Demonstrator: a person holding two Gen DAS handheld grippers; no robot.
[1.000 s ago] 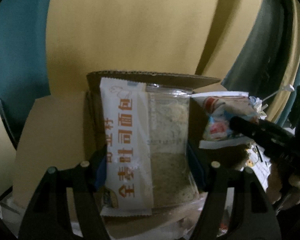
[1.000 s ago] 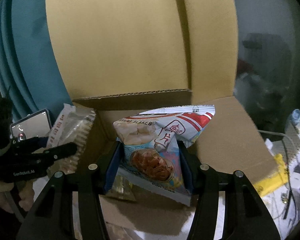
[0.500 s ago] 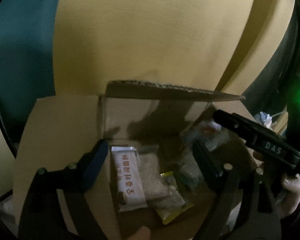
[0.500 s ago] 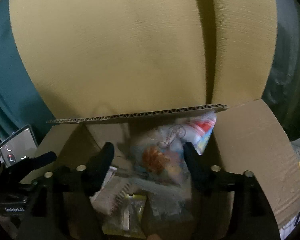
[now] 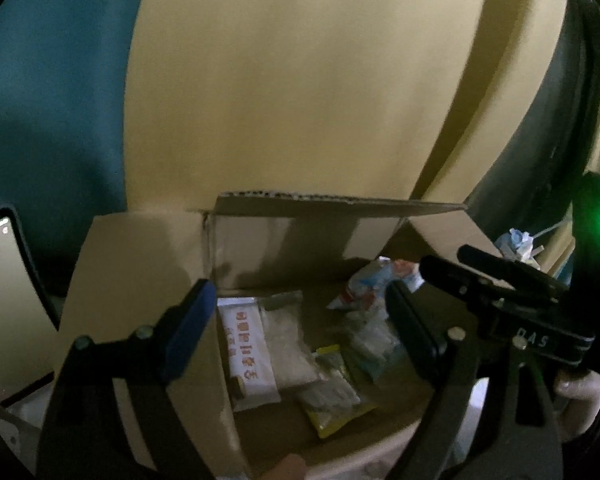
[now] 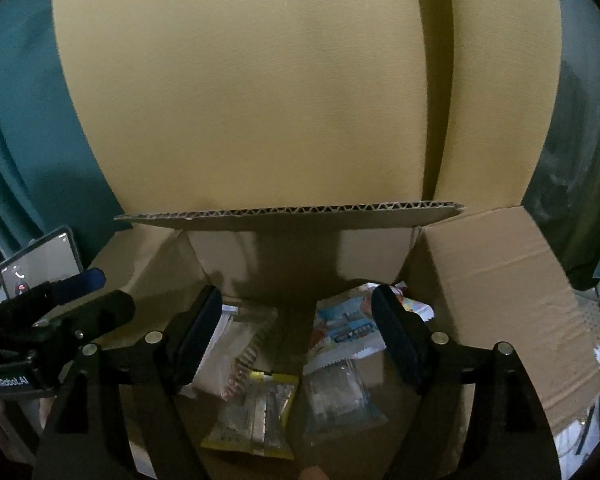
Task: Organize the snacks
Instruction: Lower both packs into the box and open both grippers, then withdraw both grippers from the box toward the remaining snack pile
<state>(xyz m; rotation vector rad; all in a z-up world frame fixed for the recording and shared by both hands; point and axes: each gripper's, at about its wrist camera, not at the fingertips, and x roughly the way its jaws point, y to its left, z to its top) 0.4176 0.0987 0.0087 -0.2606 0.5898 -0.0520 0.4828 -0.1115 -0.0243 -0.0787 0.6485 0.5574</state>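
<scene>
At the far left of the left wrist view a lit phone (image 5: 4,304) leans beside the cardboard box (image 5: 140,264), whose flaps stand open. Over the box hangs the left gripper (image 5: 300,320), jaws wide apart with nothing between them. On the box floor below lie a white bread packet (image 5: 252,348) with orange writing, then a yellow-edged packet (image 5: 332,396), then a blue and white chip bag (image 5: 376,284) toward the right wall. Further right the right gripper (image 5: 452,268) reaches in from the edge, a hand (image 5: 580,396) under its handle. Seen from its own camera, the right gripper (image 6: 296,328) also hangs over the box (image 6: 500,288), jaws spread and empty, with the snacks lying loose beneath.
</scene>
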